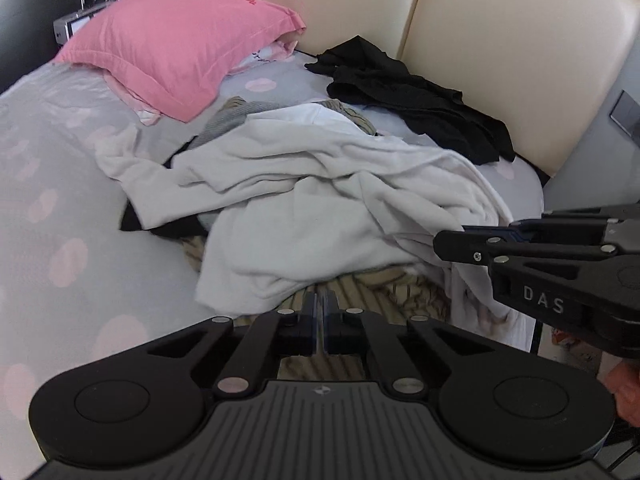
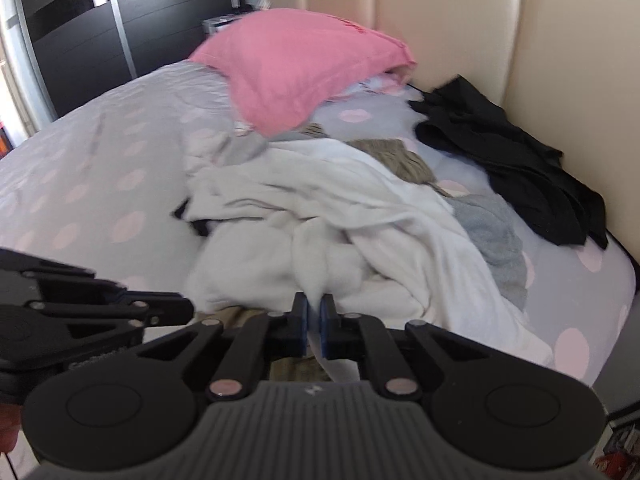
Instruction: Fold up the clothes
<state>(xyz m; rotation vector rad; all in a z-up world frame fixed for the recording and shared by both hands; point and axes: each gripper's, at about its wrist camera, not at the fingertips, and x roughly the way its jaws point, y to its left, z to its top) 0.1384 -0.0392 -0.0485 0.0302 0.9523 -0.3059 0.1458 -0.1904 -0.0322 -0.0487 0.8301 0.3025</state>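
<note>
The white garment (image 1: 320,200) lies crumpled on the bed (image 1: 60,200) over a striped beige piece (image 1: 380,288); lifting it well likely means raising both tongs together, apart, so it hangs free. The right tongs (image 2: 314,312) pinch a white fold. The left tongs (image 1: 319,312) are closed at the near hem, though whether they caught cloth I cannot tell.

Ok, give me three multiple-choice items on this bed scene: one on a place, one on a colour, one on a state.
1. The black garment lies: A) on a chair B) beside the headboard C) on the floor.
2. The pillow is: A) pink B) blue C) green.
3. The right gripper is: A) wide open B) out of view C) shut on the white garment.
Answers: B, it is bunched along the cream panels; A, plainly pink; C, white cloth runs between its closed pads.
</note>
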